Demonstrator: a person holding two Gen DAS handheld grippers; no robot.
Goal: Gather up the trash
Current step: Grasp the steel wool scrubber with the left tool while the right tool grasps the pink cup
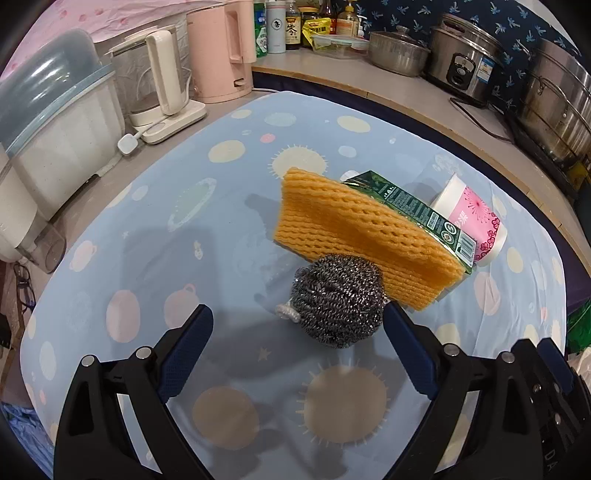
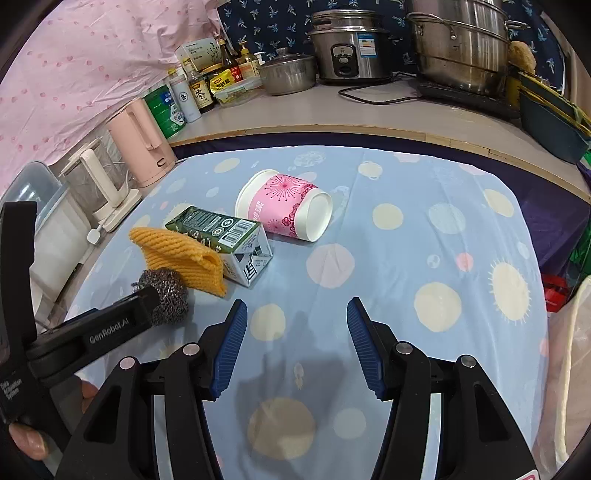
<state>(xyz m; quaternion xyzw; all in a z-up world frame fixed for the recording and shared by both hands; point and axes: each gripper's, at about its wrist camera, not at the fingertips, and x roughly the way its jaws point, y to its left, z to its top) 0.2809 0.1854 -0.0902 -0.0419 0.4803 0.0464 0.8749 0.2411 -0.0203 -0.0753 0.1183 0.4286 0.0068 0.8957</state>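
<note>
On the blue dotted cloth (image 1: 184, 229) (image 2: 424, 258) lie a steel wool scourer (image 1: 338, 301) (image 2: 166, 291), an orange foam fruit net (image 1: 354, 240) (image 2: 181, 254), a green drink carton (image 1: 417, 218) (image 2: 225, 236) and a pink-and-white paper cup (image 1: 476, 221) (image 2: 284, 206) on its side. My left gripper (image 1: 299, 325) is open, and the scourer sits just ahead between its fingertips, untouched as far as I can see. My right gripper (image 2: 293, 314) stands open over bare cloth, nearer than the carton and cup, nothing between its fingers. The left gripper's body (image 2: 110, 328) shows at the left of the right wrist view.
Along the counter stand a pink kettle (image 1: 221, 51) (image 2: 140, 144), a glass kettle (image 1: 155, 85), bottles (image 1: 291, 26), steel pots and a rice cooker (image 1: 461, 62) (image 2: 351, 51). A plastic bin (image 1: 55, 122) sits at left. A bag (image 2: 569, 332) hangs off the right edge.
</note>
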